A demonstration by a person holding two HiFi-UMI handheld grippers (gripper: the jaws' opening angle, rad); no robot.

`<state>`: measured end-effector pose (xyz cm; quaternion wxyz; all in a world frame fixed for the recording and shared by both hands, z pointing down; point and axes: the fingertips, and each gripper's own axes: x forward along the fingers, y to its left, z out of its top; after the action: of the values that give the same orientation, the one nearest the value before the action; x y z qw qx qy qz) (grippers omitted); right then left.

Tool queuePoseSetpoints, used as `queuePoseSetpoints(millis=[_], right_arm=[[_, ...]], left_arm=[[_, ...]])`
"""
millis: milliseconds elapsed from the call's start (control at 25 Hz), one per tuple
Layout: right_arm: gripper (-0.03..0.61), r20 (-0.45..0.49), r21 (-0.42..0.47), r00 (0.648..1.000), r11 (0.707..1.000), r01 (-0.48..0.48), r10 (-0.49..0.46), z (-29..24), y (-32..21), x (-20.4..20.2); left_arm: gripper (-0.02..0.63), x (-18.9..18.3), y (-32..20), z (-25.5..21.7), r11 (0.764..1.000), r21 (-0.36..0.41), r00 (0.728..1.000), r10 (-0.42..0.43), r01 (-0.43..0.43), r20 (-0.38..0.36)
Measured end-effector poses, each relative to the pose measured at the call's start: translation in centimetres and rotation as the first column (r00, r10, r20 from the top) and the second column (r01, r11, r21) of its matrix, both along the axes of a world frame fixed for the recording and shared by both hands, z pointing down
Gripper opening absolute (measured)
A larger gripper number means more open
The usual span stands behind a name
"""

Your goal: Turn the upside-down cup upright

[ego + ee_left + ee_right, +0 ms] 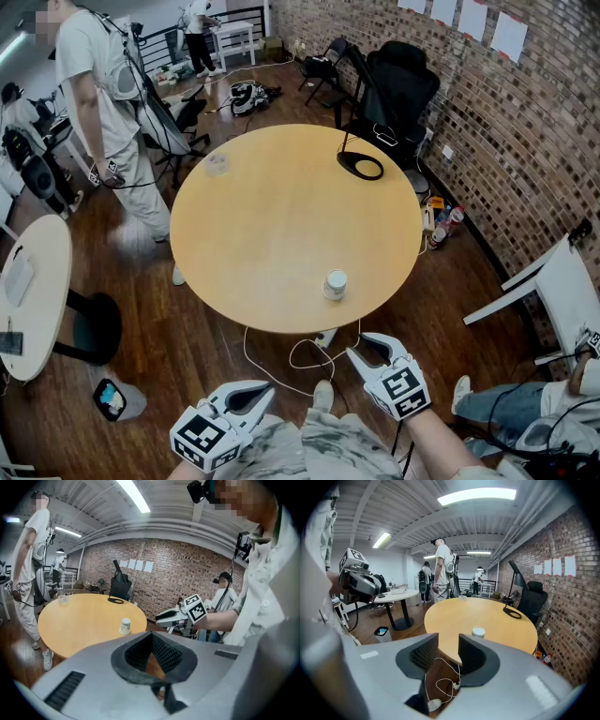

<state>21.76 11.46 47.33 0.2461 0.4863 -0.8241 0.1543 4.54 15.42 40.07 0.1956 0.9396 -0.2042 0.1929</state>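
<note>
A white paper cup (335, 283) stands upside-down, wide mouth on the wood, near the front edge of the round wooden table (281, 216). It also shows in the left gripper view (125, 626) and the right gripper view (478, 632). Both grippers hover over the floor, short of the table. My left gripper (270, 386) is low at the left; its jaw tips (151, 637) meet and hold nothing. My right gripper (373, 339) is closer to the cup, just below the table's rim. Its pads (448, 644) stand a narrow gap apart, with nothing between them.
A clear plastic cup (217, 163) and a black ring-shaped base (361, 165) sit at the table's far side. A white cable (300, 361) loops on the floor under the front edge. A person (108, 84) stands at the far left, a black office chair (398, 84) by the brick wall.
</note>
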Motion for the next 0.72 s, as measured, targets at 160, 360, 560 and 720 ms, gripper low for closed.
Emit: queuePoseSetpoints(millis=[160, 360, 560, 720], right_arm=[[0.172, -0.043, -0.011, 0.999, 1.0, 0.024, -0.025, 2.8, -5.6, 3.5], [0.209, -0.071, -0.047, 0.997, 0.999, 0.008, -0.011, 6.7, -11.0, 5.9], [0.223, -0.114, -0.08, 0.994, 0.997, -0.014, 0.005, 9.8, -15.3, 6.3], [0.273, -0.122, -0.131, 0.992, 0.991, -0.028, 0.012, 12.8, -17.3, 6.7]], left_arm=[[0.008, 4.2, -4.0, -0.4, 0.999, 0.036, 1.0, 0.002, -0.002, -0.01], [0.008, 5.3, -8.0, -0.4, 0.999, 0.034, 1.0, -0.006, 0.006, -0.003], [0.008, 4.4, -11.6, -0.7, 0.999, 0.029, 1.0, 0.015, -0.015, 0.007], [0.008, 4.0, -14.5, -0.9, 0.999, 0.026, 1.0, 0.025, -0.025, 0.009]])
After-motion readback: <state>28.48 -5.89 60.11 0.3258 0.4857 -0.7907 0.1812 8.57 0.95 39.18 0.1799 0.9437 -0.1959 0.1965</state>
